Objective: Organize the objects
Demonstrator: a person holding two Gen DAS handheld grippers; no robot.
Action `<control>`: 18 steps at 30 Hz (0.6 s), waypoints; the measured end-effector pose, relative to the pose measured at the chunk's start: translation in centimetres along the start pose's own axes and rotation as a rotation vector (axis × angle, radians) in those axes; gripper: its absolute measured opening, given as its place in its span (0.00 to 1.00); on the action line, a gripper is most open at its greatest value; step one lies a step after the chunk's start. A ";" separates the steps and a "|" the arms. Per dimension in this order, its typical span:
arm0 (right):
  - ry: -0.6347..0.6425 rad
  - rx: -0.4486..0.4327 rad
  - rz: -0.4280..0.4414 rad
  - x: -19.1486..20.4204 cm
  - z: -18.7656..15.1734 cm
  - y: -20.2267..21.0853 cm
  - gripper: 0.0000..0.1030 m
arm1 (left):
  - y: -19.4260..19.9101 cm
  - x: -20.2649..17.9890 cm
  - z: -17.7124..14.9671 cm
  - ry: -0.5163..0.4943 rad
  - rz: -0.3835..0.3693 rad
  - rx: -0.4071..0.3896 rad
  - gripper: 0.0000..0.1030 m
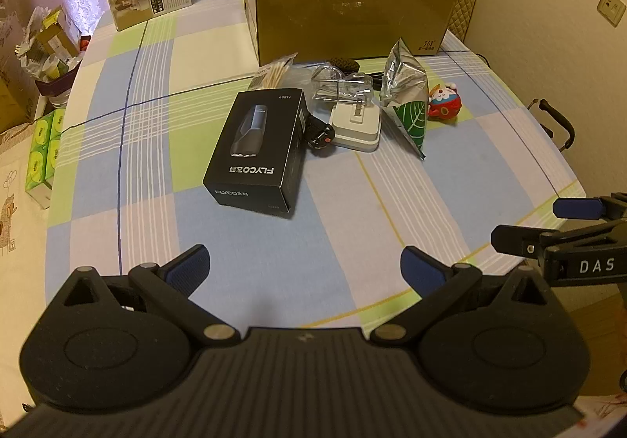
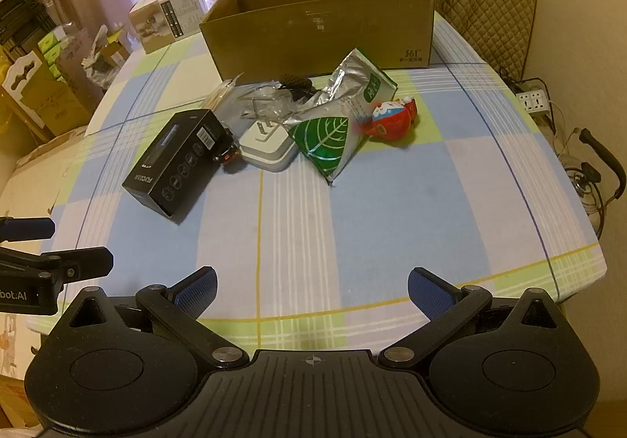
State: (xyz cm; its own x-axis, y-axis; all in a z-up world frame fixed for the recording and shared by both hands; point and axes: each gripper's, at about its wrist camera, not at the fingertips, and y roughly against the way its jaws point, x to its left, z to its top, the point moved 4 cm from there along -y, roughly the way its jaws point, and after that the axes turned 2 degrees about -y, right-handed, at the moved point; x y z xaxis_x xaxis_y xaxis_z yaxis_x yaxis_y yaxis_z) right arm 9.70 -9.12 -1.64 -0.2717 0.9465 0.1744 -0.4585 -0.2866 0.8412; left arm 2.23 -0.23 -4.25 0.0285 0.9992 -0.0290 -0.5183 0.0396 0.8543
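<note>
My left hand-held gripper stood wide and empty above the table. Ahead lay the black box, white adapter, foil pouch and red toy, before the cardboard box. My right hand-held gripper stood equally wide, empty

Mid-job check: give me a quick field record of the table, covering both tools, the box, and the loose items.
left tool: open, empty, over bare tablecloth
right tool: open, empty, over bare tablecloth
cardboard box: far side of table, top open, contents not visible
black shaver box: nearest loose item, lying flat
white charger: beside the shaver box
foil pouch: leaf print, leaning on the pile
red toy: next to the pouch
cotton swabs: by the box front
</note>
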 end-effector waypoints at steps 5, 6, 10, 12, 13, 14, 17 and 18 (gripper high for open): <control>0.000 0.001 0.000 0.0 0.1 -0.1 0.98 | 0.0 0.0 0.0 0.000 0.001 0.001 0.99; 0.000 0.001 0.000 0.0 0.3 -0.1 0.98 | 0.0 0.0 0.0 0.001 0.001 0.001 0.99; 0.003 0.001 -0.001 -0.2 0.2 -0.2 0.98 | -0.2 0.4 0.0 0.002 0.001 0.002 0.99; 0.003 0.001 -0.002 -0.1 0.2 -0.2 0.98 | -0.2 0.4 0.0 0.001 0.001 0.002 0.99; 0.003 0.001 -0.002 -0.1 0.2 -0.1 0.98 | -0.2 0.4 0.0 0.001 0.001 0.002 0.99; 0.003 0.001 -0.001 -0.1 0.2 -0.1 0.98 | -0.4 0.5 0.0 0.001 0.001 0.002 0.99; 0.002 0.002 -0.002 -0.3 0.9 -0.5 0.98 | -0.2 0.4 0.0 0.001 0.001 0.003 0.99; 0.002 0.003 -0.003 -0.3 1.0 -0.5 0.98 | -0.4 0.5 0.2 0.001 0.002 0.003 0.99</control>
State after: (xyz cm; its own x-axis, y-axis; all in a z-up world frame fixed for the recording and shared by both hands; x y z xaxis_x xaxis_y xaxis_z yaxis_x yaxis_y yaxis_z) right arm 10.85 -9.13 -1.63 -0.2719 0.9470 0.1714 -0.4570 -0.2838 0.8430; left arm 2.61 0.28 -4.51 0.0271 0.9992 -0.0280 -0.5159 0.0380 0.8558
